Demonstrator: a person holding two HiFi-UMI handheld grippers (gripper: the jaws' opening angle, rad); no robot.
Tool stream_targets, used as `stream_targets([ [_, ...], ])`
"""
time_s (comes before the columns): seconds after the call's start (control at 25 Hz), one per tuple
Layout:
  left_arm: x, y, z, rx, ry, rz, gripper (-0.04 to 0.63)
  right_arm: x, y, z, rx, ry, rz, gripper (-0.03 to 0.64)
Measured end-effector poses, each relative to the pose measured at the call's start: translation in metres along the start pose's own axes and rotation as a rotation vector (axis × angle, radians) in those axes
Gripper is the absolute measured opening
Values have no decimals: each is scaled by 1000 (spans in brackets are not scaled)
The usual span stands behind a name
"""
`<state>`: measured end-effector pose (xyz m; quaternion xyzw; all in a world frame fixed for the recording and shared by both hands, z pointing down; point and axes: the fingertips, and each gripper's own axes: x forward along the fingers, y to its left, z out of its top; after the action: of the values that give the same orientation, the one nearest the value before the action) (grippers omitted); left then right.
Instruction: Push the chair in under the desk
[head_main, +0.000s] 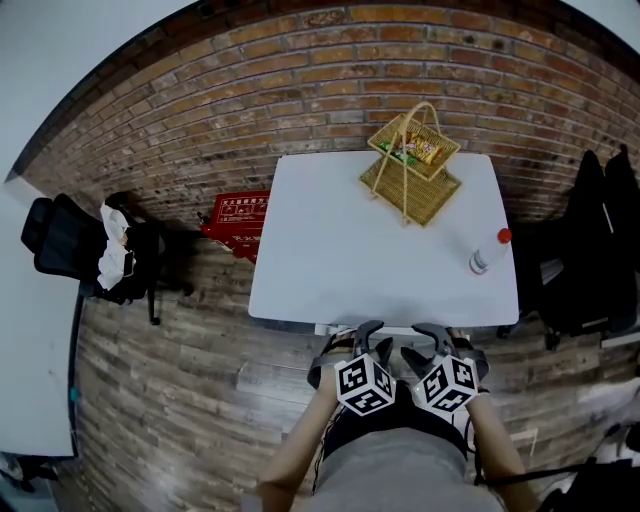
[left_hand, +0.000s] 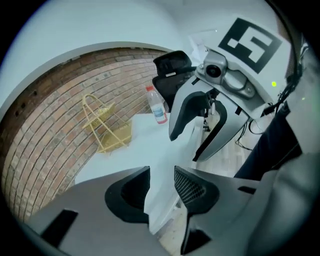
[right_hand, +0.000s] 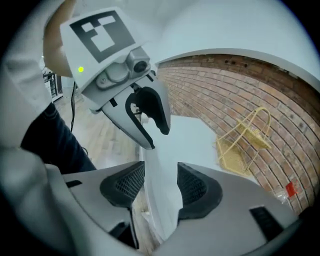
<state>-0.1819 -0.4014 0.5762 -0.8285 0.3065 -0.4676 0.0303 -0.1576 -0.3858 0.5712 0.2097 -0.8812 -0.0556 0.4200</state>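
Note:
The white desk (head_main: 380, 250) stands against the brick wall. My two grippers hang side by side at its near edge, the left gripper (head_main: 372, 340) beside the right gripper (head_main: 425, 340). Dark parts of a chair (head_main: 319, 373) show on either side of them, at the desk's front edge; most of it is hidden under the grippers and the desk top. In the left gripper view my left gripper (left_hand: 161, 175) is open, with only the desk edge (left_hand: 160, 210) seen beyond the gap. My right gripper (right_hand: 161, 172) stands open wider, and nothing is between its pads.
A yellow wire basket (head_main: 412, 165) and a red-capped bottle (head_main: 488, 250) stand on the desk. A red box (head_main: 238, 215) lies on the floor at the wall. A black office chair (head_main: 70, 245) with white cloth is at the left, dark chairs (head_main: 590, 250) at the right.

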Motion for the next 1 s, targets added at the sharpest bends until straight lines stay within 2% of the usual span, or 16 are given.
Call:
stream_targets([
  [0.08,-15,14,19,-58,-77,32,155,-13,-14,15,65,-74,-24,213],
  [0.16,-31,33,39,-146,-188,84,88,-25,-32,24,151,-151,-56,198],
  [0.2,-39,43,47,-200,-243,108,48,-31,-42,28,201,-195,-79,174],
  [0.24,-46,51,54,-257,-292,125,36,-40,-52,35,256,-245,-106,140],
  [0.32,-58,64,66,-357,-372,143,28,-59,-70,49,359,-349,-170,65],
  [0.36,-64,69,73,-396,-406,151,22,-66,-78,52,395,-394,-201,49],
  [0.52,-86,89,95,-510,-527,194,17,-93,-101,65,494,-529,-322,31],
  [0.6,-93,94,103,-546,-568,215,17,-104,-109,70,528,-568,-372,23],
  [0.72,-97,95,112,-554,-593,241,17,-116,-115,74,571,-610,-422,18],
  [1.0,-95,87,117,-597,-609,258,17,-123,-112,69,634,-631,-460,15],
])
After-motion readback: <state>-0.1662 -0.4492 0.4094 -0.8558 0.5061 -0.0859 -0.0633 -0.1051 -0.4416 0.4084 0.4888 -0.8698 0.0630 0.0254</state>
